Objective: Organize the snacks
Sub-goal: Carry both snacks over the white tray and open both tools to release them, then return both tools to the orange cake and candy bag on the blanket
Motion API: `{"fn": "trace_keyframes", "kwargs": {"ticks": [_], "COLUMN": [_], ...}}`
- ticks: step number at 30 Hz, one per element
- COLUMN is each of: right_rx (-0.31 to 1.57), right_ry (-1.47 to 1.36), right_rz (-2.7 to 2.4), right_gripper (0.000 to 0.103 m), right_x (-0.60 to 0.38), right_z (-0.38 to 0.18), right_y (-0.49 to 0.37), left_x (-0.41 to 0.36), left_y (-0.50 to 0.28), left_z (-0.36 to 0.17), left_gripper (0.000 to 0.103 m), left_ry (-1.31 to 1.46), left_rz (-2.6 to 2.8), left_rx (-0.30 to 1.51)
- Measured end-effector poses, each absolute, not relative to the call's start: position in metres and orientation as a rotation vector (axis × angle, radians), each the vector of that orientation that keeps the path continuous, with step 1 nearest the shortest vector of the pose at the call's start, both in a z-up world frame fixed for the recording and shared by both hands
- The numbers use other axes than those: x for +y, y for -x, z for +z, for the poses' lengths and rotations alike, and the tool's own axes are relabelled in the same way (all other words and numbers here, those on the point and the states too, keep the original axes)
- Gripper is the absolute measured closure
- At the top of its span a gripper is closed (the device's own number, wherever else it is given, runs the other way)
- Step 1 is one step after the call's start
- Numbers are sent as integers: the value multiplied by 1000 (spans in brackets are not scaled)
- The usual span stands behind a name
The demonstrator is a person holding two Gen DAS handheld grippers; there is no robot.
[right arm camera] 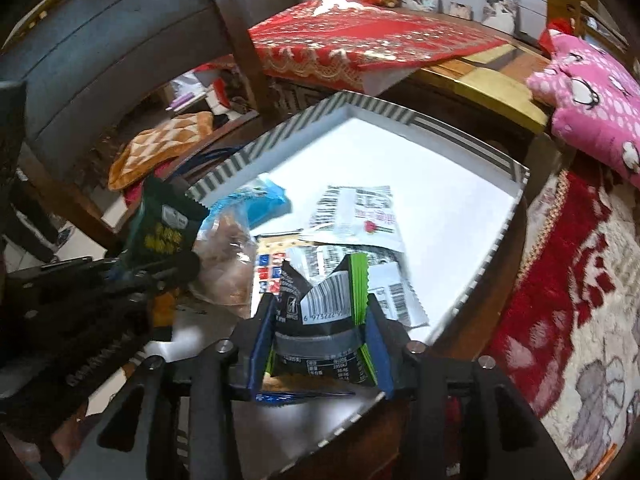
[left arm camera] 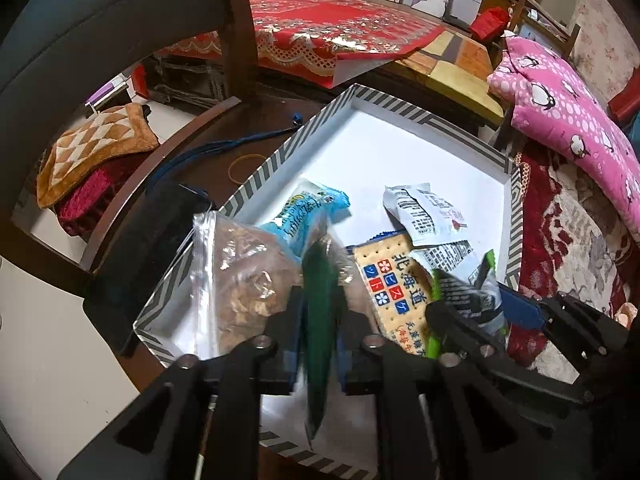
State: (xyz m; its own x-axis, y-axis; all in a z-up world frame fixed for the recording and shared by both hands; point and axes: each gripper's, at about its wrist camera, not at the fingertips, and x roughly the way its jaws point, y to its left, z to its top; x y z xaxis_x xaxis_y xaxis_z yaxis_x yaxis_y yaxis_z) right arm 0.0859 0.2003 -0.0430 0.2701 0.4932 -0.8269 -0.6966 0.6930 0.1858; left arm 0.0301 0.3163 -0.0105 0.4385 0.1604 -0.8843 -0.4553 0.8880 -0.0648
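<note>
A white box with a grey-striped rim (left arm camera: 264,168) (right arm camera: 240,160) sits on a dark wooden table. In it lie a clear bag of brown snacks (left arm camera: 244,280) (right arm camera: 228,268), a blue packet (left arm camera: 308,212) (right arm camera: 264,200), a cracker pack (left arm camera: 392,284) and white printed packets (left arm camera: 424,212) (right arm camera: 356,216). My left gripper (left arm camera: 319,312) is shut on a dark green packet (left arm camera: 319,304), which also shows at the left of the right wrist view (right arm camera: 164,224). My right gripper (right arm camera: 320,320) is shut on a black and green packet (right arm camera: 324,304), held over the box's near part (left arm camera: 476,296).
A dark chair (left arm camera: 100,12) stands behind the table on the left. A rubber band (left arm camera: 246,168) and a blue cord (left arm camera: 224,146) lie on the table left of the box. A pink cushion (left arm camera: 568,120) and a red patterned blanket (right arm camera: 568,280) lie to the right.
</note>
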Motion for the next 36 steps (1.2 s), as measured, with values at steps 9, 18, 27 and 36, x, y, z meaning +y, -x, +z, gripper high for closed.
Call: {"fn": "trace_keyframes", "kwargs": {"ticks": [9,18,27,36], "right_rx": [990,935,934,947], "right_ry": [158,179,115,41], "right_rz": [856,817,716,586], "right_gripper": [36,34,33,29], "right_x": [182,157,100,34], "right_z": [-30,-12,-6,-6], "right_y": [-81,-64,-64,-66], "left_x": [317,296,243,174], "left_y": [-21,-20,-27,-42], "left_z": [3,13,23,23], "left_gripper": [29,29,23,21], "left_ry": [344,296,236,176], "left_rz": [395,376,302,196], "left_rx": [1000,989,982,998]}}
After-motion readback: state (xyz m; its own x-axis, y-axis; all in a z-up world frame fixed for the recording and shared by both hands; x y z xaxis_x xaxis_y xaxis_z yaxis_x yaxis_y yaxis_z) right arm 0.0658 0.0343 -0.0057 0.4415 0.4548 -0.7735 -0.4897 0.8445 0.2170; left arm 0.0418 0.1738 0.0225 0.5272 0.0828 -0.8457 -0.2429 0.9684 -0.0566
